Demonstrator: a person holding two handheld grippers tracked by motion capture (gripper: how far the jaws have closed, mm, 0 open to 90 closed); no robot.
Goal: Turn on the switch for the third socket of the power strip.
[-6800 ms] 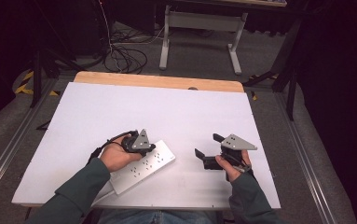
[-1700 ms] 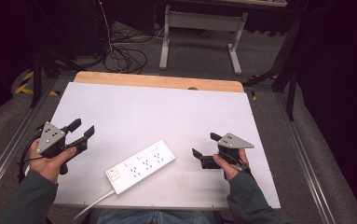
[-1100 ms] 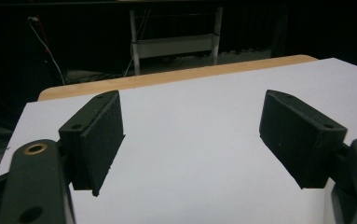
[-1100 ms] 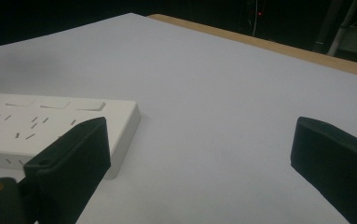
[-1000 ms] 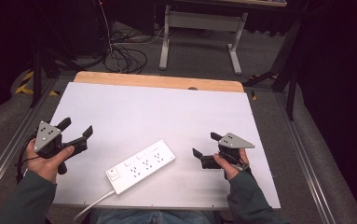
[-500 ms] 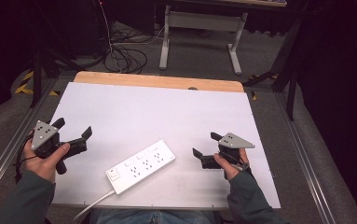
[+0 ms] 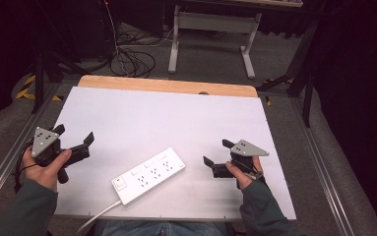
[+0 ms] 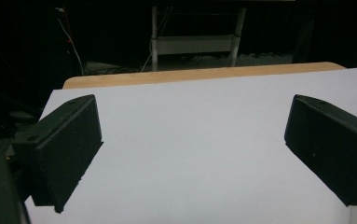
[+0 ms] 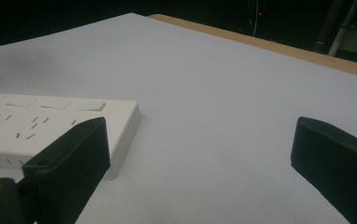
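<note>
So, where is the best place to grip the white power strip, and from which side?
Probably across the narrow width of the power strip, at its free far end, coming from above. It lies flat, long and slim, with its cable leaving the near end.

power strip (image 9: 50, 126) cut off left, cord (image 7: 97, 216) leaving bottom edge

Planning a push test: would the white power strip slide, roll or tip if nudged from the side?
The power strip is a flat, low bar lying flush on the table, so it would probably slide, not roll or tip. Its trailing cable may drag and swing it round.
</note>
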